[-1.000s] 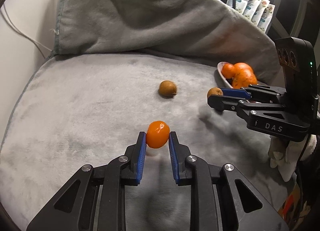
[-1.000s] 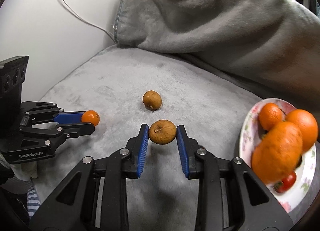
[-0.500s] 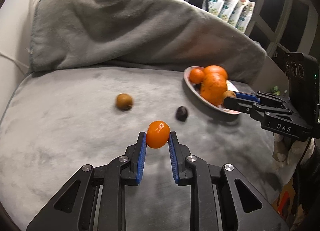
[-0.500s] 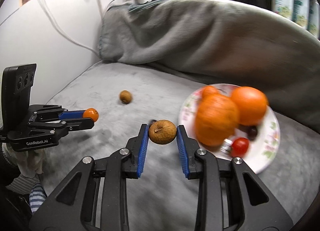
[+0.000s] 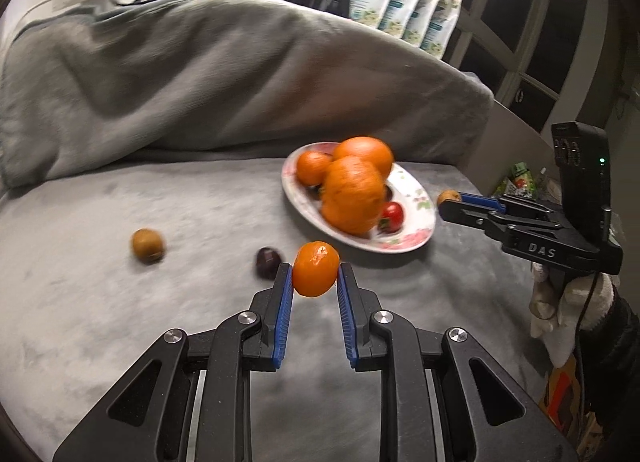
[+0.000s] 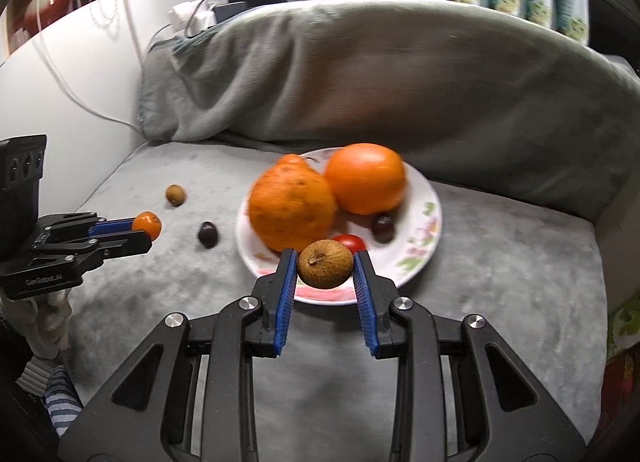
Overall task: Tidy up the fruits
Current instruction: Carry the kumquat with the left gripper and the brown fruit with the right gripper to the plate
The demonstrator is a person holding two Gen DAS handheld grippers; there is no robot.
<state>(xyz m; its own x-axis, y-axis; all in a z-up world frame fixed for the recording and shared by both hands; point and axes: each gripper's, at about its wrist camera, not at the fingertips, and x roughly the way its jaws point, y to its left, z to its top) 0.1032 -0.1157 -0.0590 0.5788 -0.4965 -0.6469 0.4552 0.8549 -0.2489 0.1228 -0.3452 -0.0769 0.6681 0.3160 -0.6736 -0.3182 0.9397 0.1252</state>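
My left gripper [image 5: 314, 274] is shut on a small orange [image 5: 316, 269], held above the grey blanket in front of the plate. My right gripper [image 6: 325, 266] is shut on a brown round fruit [image 6: 326, 264], held over the near rim of the flowered white plate [image 6: 420, 238]. The plate [image 5: 416, 197] holds large oranges [image 6: 292, 207], a red tomato [image 6: 349, 241] and a dark fruit [image 6: 383, 228]. On the blanket lie a brown fruit [image 5: 147, 245] and a dark fruit [image 5: 267, 261]. The right gripper [image 5: 444, 203] shows in the left wrist view.
A grey blanket [image 5: 80, 322] covers the surface and a raised bolster [image 5: 224, 73] behind the plate. A wall with a white cable [image 6: 80, 97] is to the left. Pouches [image 5: 404, 9] stand behind the bolster. The surface's right edge [image 6: 600, 246] drops off.
Both grippers have moved toward the plate with their fruits still held. The plate is now nearer and more central in both views. The dark fruit came into view on the blanket.
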